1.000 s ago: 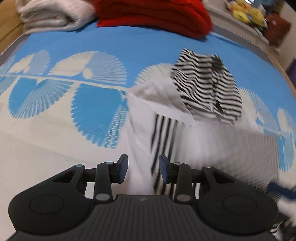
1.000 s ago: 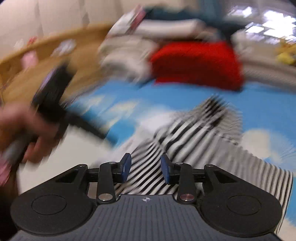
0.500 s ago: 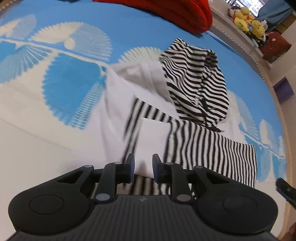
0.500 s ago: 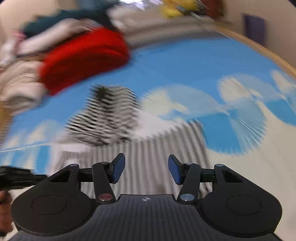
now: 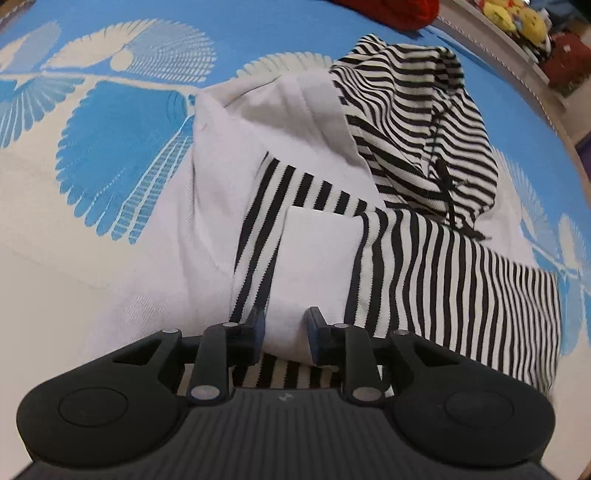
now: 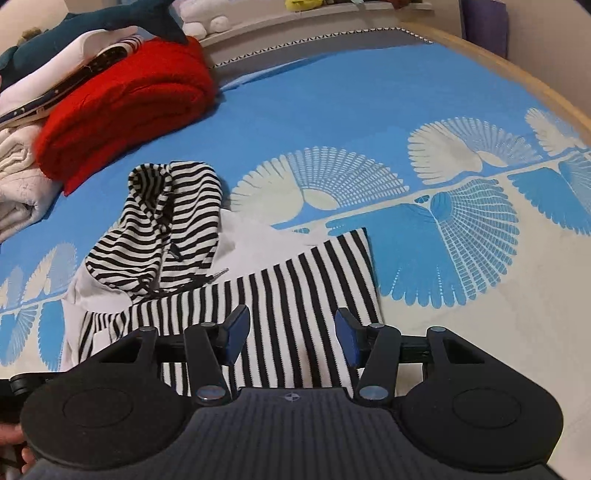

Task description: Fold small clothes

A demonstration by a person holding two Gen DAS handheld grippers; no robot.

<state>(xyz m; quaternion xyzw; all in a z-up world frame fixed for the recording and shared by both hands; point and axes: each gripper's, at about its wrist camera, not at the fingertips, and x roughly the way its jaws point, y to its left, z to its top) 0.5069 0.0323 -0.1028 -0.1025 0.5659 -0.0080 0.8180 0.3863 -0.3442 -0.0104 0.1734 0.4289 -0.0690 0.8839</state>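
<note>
Blue bedspread with cream fan-shaped leaf motifs, spread flat across a bed edged by a light wooden frame and a grey band with a zigzag trim. At the far side, a folded red blanket beside cream folded linen, with a dark teal plush on top. Beyond, a pale ledge holding yellow soft toys, evenly lit.
</note>
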